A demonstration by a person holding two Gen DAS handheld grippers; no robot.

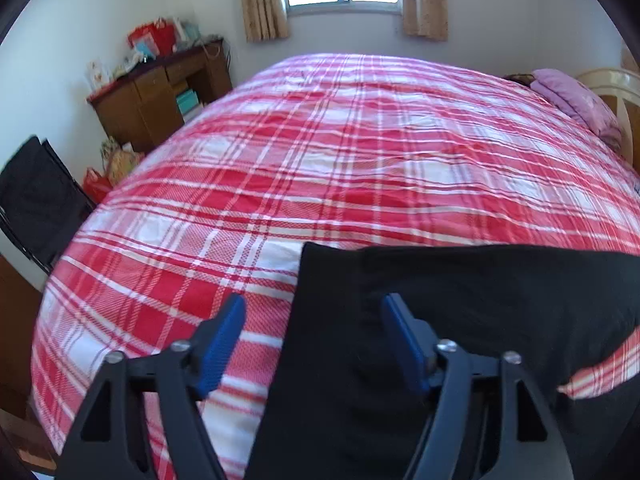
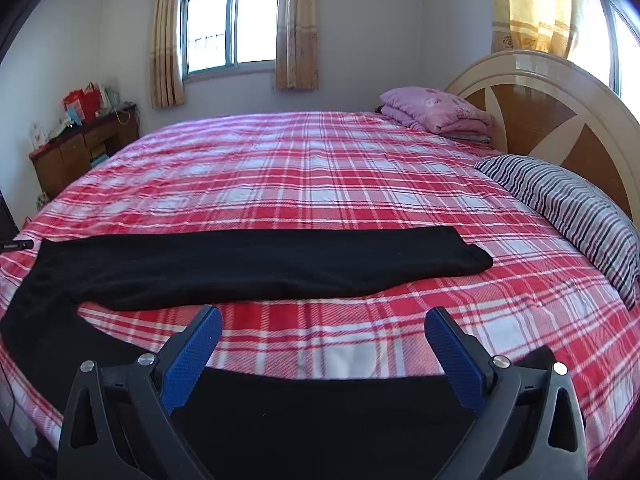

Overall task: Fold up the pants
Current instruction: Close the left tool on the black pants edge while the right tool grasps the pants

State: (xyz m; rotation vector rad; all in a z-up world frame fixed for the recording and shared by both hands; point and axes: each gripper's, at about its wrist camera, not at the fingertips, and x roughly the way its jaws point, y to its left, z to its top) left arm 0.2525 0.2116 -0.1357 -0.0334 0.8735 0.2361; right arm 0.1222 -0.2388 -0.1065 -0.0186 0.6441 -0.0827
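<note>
Black pants (image 2: pixel 260 264) lie on a red-and-white plaid bedspread (image 2: pixel 320 168). One leg stretches across the bed to the right, and the other leg (image 2: pixel 320 420) runs along the near edge. My right gripper (image 2: pixel 324 314) is open above the strip of bedspread between the two legs, the near leg beneath its fingers. In the left wrist view my left gripper (image 1: pixel 314 304) is open over the left end of the pants (image 1: pixel 480 300). Its right finger (image 1: pixel 400 332) is above the black cloth, and its left finger (image 1: pixel 224 336) is above the bedspread (image 1: pixel 320 160). Nothing is gripped.
A striped pillow (image 2: pixel 572 208) and a folded pink quilt (image 2: pixel 436 110) lie by the curved headboard (image 2: pixel 540 100) at the right. A cluttered wooden desk (image 1: pixel 160 96) and a black chair (image 1: pixel 36 200) stand left of the bed. Behind the bed is a curtained window (image 2: pixel 232 24).
</note>
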